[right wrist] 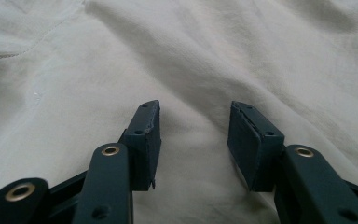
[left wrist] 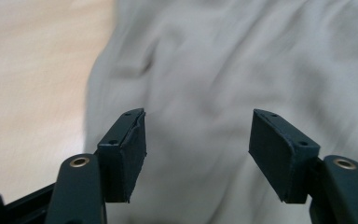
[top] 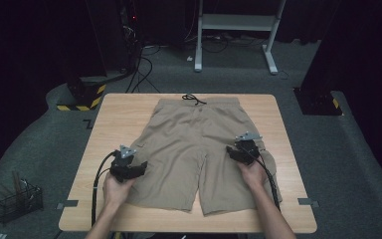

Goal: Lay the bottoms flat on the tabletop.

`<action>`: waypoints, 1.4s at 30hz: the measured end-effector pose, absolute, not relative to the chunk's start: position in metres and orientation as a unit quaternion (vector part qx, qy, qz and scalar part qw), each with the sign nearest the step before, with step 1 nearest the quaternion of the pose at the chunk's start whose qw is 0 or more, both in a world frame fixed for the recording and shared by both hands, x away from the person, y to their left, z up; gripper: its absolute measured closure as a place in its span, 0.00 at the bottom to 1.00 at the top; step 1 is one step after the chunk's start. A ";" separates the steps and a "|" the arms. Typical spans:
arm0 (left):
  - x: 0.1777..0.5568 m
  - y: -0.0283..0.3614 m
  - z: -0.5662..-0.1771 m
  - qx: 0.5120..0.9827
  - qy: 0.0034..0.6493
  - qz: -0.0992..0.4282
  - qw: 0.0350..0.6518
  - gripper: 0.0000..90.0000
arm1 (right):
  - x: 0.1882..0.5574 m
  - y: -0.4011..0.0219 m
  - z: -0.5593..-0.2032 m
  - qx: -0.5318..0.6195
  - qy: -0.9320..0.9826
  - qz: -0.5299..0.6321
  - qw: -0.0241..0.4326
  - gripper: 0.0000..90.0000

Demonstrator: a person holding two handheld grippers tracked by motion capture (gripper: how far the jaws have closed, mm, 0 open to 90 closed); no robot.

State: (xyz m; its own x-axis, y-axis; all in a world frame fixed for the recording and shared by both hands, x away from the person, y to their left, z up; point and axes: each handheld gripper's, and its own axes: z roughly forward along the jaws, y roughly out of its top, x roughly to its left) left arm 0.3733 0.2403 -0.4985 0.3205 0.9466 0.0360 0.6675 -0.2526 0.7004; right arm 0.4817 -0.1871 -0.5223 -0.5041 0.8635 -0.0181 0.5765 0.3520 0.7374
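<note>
The room around you is dark, with a grey floor, and the light wooden counter (top: 109, 107) stands in the middle of it. A pair of tan shorts (top: 194, 144) lies flat on the counter, waistband at the far edge, both legs pointing toward you. A dark drawstring (top: 193, 99) curls at the waistband. The cloth looks soft, with gentle wrinkles.

Your left gripper (left wrist: 198, 140) sits over the outer edge of the shorts leg on the left side. Its black jaws stand apart with nothing pinched between them, and the cloth behind them is blurry, so its folds are hard to make out. Your right gripper (right wrist: 193, 135) is over the other leg, near a side pocket. Its jaws are also apart, with only loose cloth below them. From above, your hands hide part of each leg.

A small black wire basket (top: 17, 201) sits on the floor at the left.
</note>
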 end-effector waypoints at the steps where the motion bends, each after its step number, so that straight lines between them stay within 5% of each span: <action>1: 0.369 0.243 -0.501 0.755 0.538 0.235 0.293 0.42 | 0.482 -0.187 -0.522 0.453 0.795 0.345 0.208 0.60; 5: 0.362 0.247 -0.510 0.768 0.534 0.225 0.274 0.60 | 0.482 -0.187 -0.522 0.453 0.795 0.346 0.208 0.60; 7: 0.357 0.245 -0.513 0.790 0.494 0.250 0.262 0.95 | 0.482 -0.187 -0.522 0.453 0.795 0.346 0.207 0.60; 10: 0.353 0.243 -0.510 0.808 0.477 0.242 0.247 1.00 | 0.482 -0.187 -0.522 0.453 0.795 0.346 0.207 0.60; 15: 0.334 0.251 -0.503 0.799 0.485 0.250 0.253 0.98 | 0.482 -0.187 -0.522 0.453 0.795 0.346 0.207 0.60; 18: 0.331 0.245 -0.492 0.773 0.481 0.264 0.319 0.67 | 0.482 -0.187 -0.522 0.451 0.797 0.347 0.204 0.55; 22: 0.350 0.212 -0.483 0.773 0.448 0.233 0.385 0.48 | 0.475 -0.178 -0.520 0.448 0.804 0.338 0.194 0.51; 30: 0.394 0.156 -0.509 0.795 0.418 0.249 0.361 0.46 | 0.437 -0.155 -0.514 0.385 0.850 0.318 0.167 0.51; 37: 0.398 0.156 -0.526 0.786 0.455 0.221 0.355 0.45 | 0.403 -0.197 -0.518 0.393 0.836 0.346 0.165 0.49; 42: 0.397 0.158 -0.526 0.784 0.461 0.210 0.358 0.42 | 0.405 -0.220 -0.496 0.421 0.808 0.337 0.237 0.48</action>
State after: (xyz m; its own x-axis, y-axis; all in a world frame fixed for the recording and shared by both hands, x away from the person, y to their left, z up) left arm 0.3966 0.1584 -0.5260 0.4865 0.8737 -0.0010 0.5728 -0.3181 0.7555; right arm 0.4046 -0.2199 -0.4962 -0.5331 0.8404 -0.0980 0.5212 0.4174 0.7444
